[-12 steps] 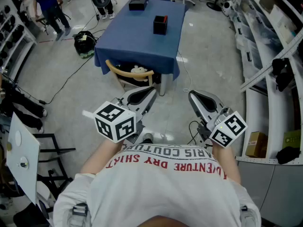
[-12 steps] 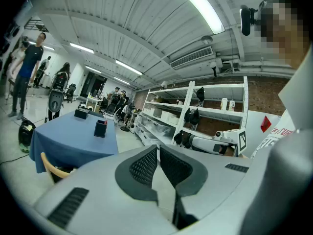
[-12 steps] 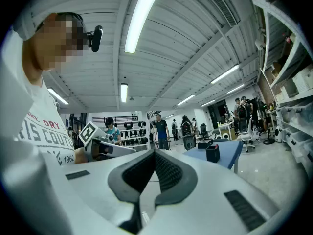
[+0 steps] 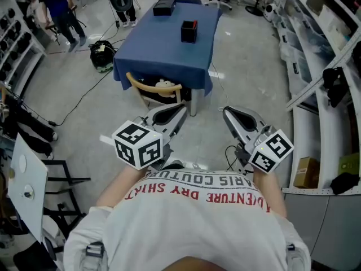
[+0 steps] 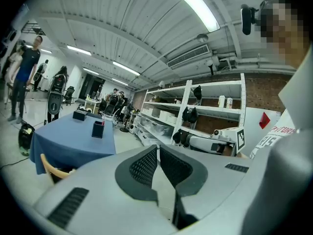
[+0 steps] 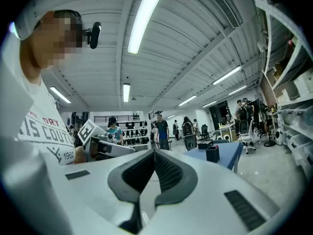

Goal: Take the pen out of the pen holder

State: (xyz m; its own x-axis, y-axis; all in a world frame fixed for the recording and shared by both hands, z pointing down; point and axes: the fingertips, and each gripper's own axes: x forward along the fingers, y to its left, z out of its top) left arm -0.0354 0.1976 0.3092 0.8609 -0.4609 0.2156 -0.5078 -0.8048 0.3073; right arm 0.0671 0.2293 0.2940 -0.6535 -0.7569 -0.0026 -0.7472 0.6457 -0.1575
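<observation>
Head view: our grey left gripper (image 4: 177, 108) and right gripper (image 4: 226, 111) are pressed together, empty; we should first approach the black square pen holder (image 4: 189, 31) on the blue-clothed table (image 4: 159, 55).

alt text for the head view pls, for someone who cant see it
Seen from above, a person in a white shirt holds a left tool and a right tool near the waist, both shut and empty, over a grey floor. Ahead stands a table with a blue cloth, bearing a black pen holder and a black box.
</observation>
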